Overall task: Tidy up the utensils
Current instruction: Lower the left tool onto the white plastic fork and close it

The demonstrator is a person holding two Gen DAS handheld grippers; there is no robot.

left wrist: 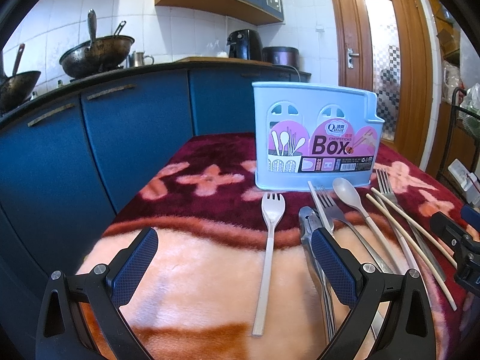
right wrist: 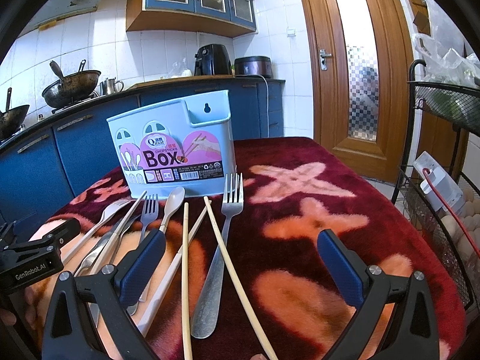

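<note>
A light blue chopsticks box point(left wrist: 315, 133) point(right wrist: 177, 144) stands upright on a red and pink floral blanket point(left wrist: 195, 180) point(right wrist: 300, 198). In front of it lie several utensils: a beige fork point(left wrist: 268, 252), metal forks point(left wrist: 330, 207) point(right wrist: 222, 240), a beige spoon point(left wrist: 349, 195) point(right wrist: 174, 202), a metal spoon point(left wrist: 309, 222) and wooden chopsticks point(left wrist: 414, 240) point(right wrist: 231, 264). My left gripper point(left wrist: 234, 240) is open, low over the blanket, with the beige fork between its fingers, untouched. My right gripper point(right wrist: 240, 240) is open above the chopsticks and a metal fork, and shows at the left wrist view's right edge point(left wrist: 459, 240).
Blue kitchen cabinets point(left wrist: 105, 138) point(right wrist: 75, 150) with dark woks point(left wrist: 96, 54) point(right wrist: 70, 87) stand behind and left of the table. A wooden door point(left wrist: 381, 60) point(right wrist: 354, 69) is at the back right. A black wire rack point(right wrist: 435, 165) with eggs stands close to the table's right edge.
</note>
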